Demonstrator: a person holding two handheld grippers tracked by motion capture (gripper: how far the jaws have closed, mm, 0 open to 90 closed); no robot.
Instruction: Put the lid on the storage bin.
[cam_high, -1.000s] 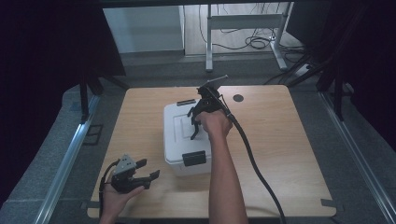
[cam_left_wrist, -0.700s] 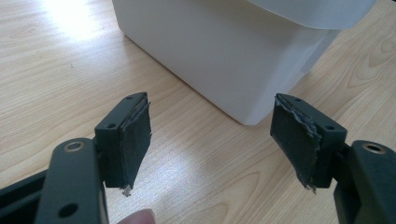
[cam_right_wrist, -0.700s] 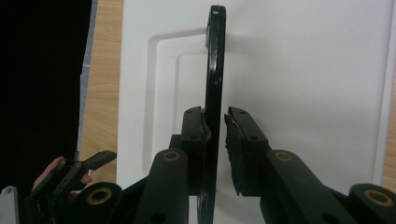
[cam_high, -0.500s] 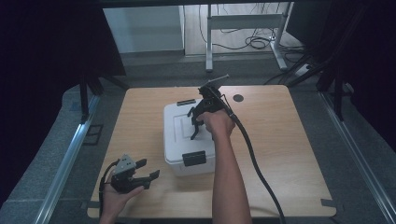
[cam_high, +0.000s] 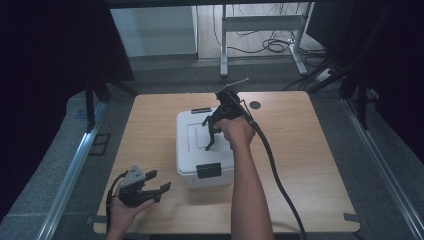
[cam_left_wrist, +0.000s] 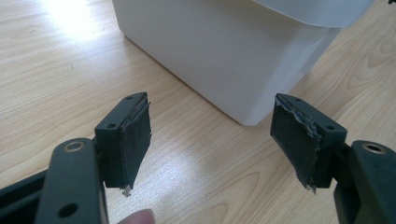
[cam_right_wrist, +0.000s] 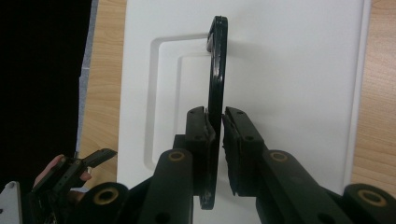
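Observation:
A white lidded box (cam_high: 192, 145) stands mid-table with a black latch (cam_high: 208, 170) on its front. Its black lid handle (cam_right_wrist: 217, 70) is swung up on edge. My right gripper (cam_right_wrist: 215, 128) is shut on that handle from above, seen over the lid (cam_high: 216, 126) in the high view. My left gripper (cam_high: 159, 181) lies low at the front left of the table, held in a hand, apart from the box. Its jaws stand wide open (cam_left_wrist: 212, 140) with nothing between them, facing the box's near corner (cam_left_wrist: 219, 51).
The wooden table (cam_high: 300, 150) has bare room right of the box and behind it. A second black latch (cam_high: 201, 110) sits at the box's far side. The right gripper's cable (cam_high: 280, 185) trails over the table's right front. Metal rails (cam_high: 75, 165) flank the table.

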